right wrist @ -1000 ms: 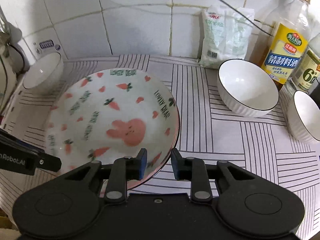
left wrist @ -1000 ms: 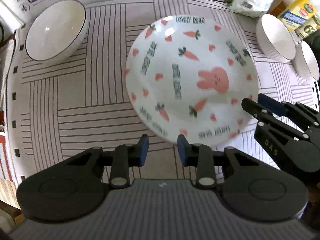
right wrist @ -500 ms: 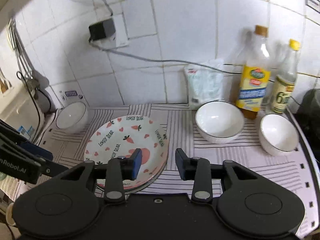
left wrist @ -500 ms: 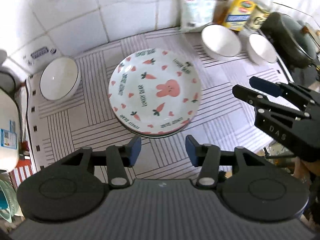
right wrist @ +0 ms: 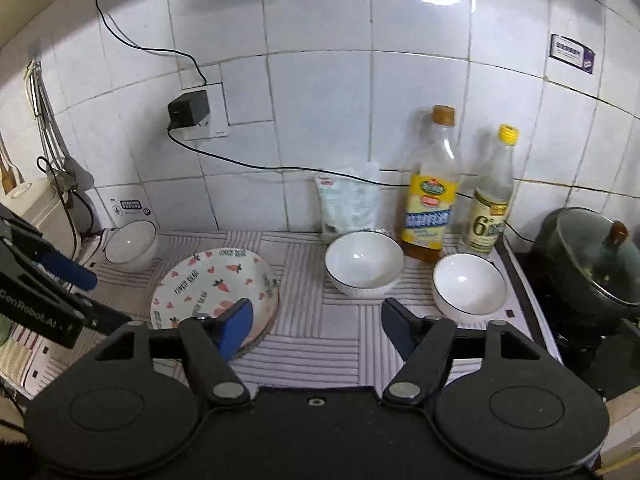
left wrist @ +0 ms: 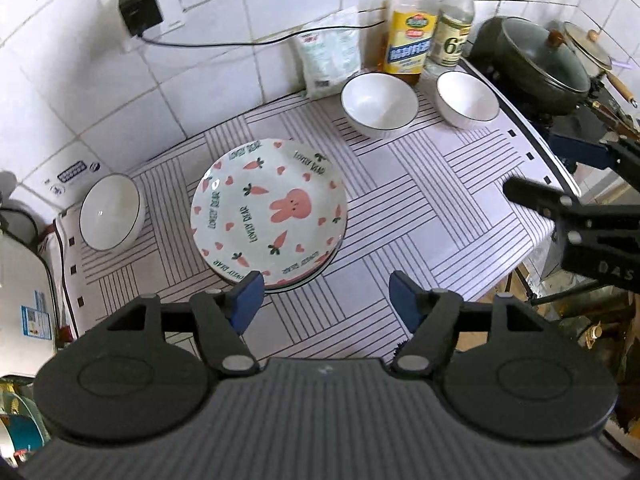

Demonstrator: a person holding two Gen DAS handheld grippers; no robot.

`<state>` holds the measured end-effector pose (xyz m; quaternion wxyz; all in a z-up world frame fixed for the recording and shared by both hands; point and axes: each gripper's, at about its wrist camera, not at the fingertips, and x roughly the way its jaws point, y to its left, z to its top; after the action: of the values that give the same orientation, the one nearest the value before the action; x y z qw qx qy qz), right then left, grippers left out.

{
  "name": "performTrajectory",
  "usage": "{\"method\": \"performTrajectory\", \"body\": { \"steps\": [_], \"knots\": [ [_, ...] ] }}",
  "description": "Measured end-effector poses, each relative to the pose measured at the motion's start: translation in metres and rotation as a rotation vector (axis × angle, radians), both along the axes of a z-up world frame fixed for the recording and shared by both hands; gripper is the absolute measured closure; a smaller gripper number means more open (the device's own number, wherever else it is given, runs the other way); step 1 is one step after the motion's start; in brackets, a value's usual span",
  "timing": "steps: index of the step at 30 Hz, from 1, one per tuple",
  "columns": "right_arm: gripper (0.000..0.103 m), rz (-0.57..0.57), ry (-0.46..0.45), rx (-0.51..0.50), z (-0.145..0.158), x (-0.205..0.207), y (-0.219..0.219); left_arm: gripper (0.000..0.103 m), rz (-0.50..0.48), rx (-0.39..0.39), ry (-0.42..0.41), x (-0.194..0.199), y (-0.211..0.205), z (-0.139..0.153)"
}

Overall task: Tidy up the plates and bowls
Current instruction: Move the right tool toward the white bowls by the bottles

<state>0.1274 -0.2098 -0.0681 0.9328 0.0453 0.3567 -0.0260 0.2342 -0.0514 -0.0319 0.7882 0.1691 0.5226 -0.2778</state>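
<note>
now both lifted clear, left gripper (left wrist: 326, 296) and right gripper (right wrist: 316, 322) just spread, empty, carrot plate (left wrist: 268, 210) released

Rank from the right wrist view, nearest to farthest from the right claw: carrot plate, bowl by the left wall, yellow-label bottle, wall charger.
Measured from the right claw, whose jaws have just been opening with nothing between them:
1. Carrot plate, just left of the claw, on the mat.
2. Bowl by the left wall, far left corner of the mat.
3. Yellow-label bottle, back right, against the tiles.
4. Wall charger, up on the wall, back left.
</note>
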Motion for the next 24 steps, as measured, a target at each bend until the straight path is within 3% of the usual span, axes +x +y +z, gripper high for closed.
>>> {"method": "performTrajectory", "body": {
  "steps": [7, 13, 18, 24],
  "knots": [
    [0.015, -0.012, 0.02, -0.002, 0.0, -0.015, -0.024, 0.033, -0.047, 0.021, -0.01, -0.008, -0.028, 0.004],
    [0.009, -0.03, -0.006, -0.049, -0.006, -0.021, -0.057, 0.021, -0.063, 0.034, -0.019, -0.014, -0.062, 0.003],
    [0.004, -0.027, -0.033, -0.063, -0.009, -0.023, -0.09, 0.011, -0.039, 0.021, -0.016, -0.011, -0.097, 0.004],
    [0.002, 0.029, -0.039, -0.071, -0.033, -0.011, -0.127, 0.008, 0.018, 0.017, -0.001, 0.004, -0.138, -0.003]
  ]
}}
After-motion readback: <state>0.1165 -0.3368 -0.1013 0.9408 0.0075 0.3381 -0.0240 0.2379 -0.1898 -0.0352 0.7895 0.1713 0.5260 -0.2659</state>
